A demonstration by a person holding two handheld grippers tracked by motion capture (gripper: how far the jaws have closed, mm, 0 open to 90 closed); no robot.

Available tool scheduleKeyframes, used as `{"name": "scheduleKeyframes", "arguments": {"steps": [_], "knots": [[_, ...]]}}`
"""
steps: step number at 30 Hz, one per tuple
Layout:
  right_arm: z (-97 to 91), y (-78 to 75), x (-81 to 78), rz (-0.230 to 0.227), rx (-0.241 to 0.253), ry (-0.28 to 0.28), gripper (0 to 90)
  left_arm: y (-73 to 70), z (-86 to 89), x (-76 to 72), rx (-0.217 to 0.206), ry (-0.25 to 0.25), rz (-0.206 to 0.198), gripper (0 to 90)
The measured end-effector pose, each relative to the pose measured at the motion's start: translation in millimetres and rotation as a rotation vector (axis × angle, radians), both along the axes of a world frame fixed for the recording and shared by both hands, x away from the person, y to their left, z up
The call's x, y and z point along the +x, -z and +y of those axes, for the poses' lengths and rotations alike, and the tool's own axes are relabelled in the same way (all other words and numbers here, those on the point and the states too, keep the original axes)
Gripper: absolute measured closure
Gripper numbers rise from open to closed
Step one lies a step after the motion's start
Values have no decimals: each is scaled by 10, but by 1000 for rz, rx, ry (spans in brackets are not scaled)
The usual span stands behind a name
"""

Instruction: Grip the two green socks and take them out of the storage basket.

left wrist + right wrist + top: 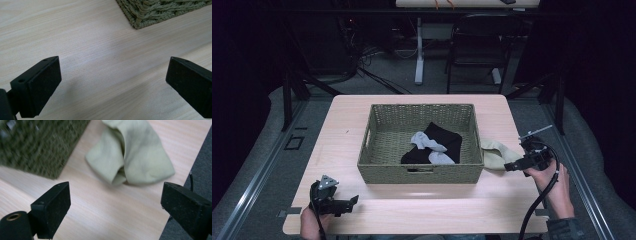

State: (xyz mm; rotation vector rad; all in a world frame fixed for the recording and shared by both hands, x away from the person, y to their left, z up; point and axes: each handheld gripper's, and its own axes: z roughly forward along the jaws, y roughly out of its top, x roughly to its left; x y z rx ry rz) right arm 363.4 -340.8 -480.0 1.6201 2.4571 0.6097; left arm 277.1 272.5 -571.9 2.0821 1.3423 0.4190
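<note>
Beige cloth (pixel 132 157) lies crumpled on the table (pixel 347 120) just beside the basket (pixel 387 172); it looks soft and light, best pinched at a raised fold. Right gripper (pixel 115 202) and left gripper (pixel 113 85) both gape, empty

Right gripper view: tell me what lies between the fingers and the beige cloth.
Nothing but bare tabletop lies between the right gripper and the beige cloth, which lies beside the wicker basket.

Woven olive basket (pixel 419 172) mid-table, holding 1 black garment (pixel 443 140) with 2 light grey socks (pixel 426 142) lying across it. 1 pale beige sock (pixel 132 152) lies crumpled on the tabletop, just beside basket's right wall.
</note>
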Motion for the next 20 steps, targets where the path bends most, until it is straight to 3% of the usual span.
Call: {"name": "scheduleKeyframes", "arguments": {"steps": [4,10,11,17,20], "knots": [[-36,127,-114,4,-17,0,33,-1,-5,1,1,1,-1,0],[-52,300,-216,24,-1,15,0,1,-15,4,4,4,1,0],[-60,304,-211,37,-21,-1,0,2,-18,5,3,4,-1,0],[-21,362,-187,41,-10,-17,0,4,-20,11,3,6,1,0],[-38,359,-186,42,-32,-18,0,6,-23,15,7,9,1,0]]}}
